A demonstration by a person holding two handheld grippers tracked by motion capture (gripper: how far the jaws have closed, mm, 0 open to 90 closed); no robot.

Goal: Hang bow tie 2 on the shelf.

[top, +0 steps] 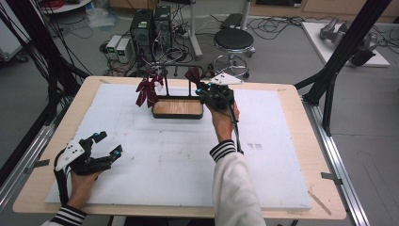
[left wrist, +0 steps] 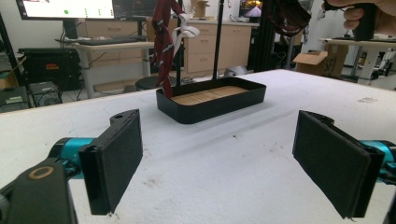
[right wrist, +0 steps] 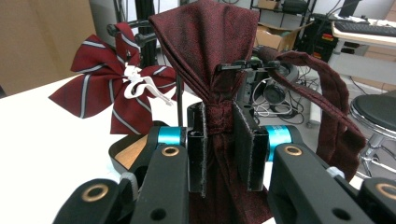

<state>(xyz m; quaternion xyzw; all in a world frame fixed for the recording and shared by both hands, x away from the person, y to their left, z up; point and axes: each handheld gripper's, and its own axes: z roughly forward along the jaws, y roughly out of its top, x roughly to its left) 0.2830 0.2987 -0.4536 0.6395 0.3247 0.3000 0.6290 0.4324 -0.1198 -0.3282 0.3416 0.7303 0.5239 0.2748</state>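
Observation:
A black tray with a wooden floor (top: 177, 114) (left wrist: 212, 108) stands at the back middle of the white mat, with black rods rising from it. A striped maroon bow tie (top: 148, 90) (right wrist: 109, 93) with a white strap hangs on the left rod. My right gripper (top: 212, 95) (right wrist: 220, 149) is shut on the knot of a plain dark-red bow tie (right wrist: 208, 42) (top: 193, 75) held up at the right rod's clip (right wrist: 243, 66). My left gripper (top: 102, 146) (left wrist: 219, 158) rests open near the mat's front left, with nothing between its pads.
White foam mat (top: 179, 155) covers a wooden table (top: 301, 122). Beyond the far edge are a black stool (top: 234, 42), computer towers (top: 150, 26) and cables. A black frame post (top: 339, 52) stands at the right.

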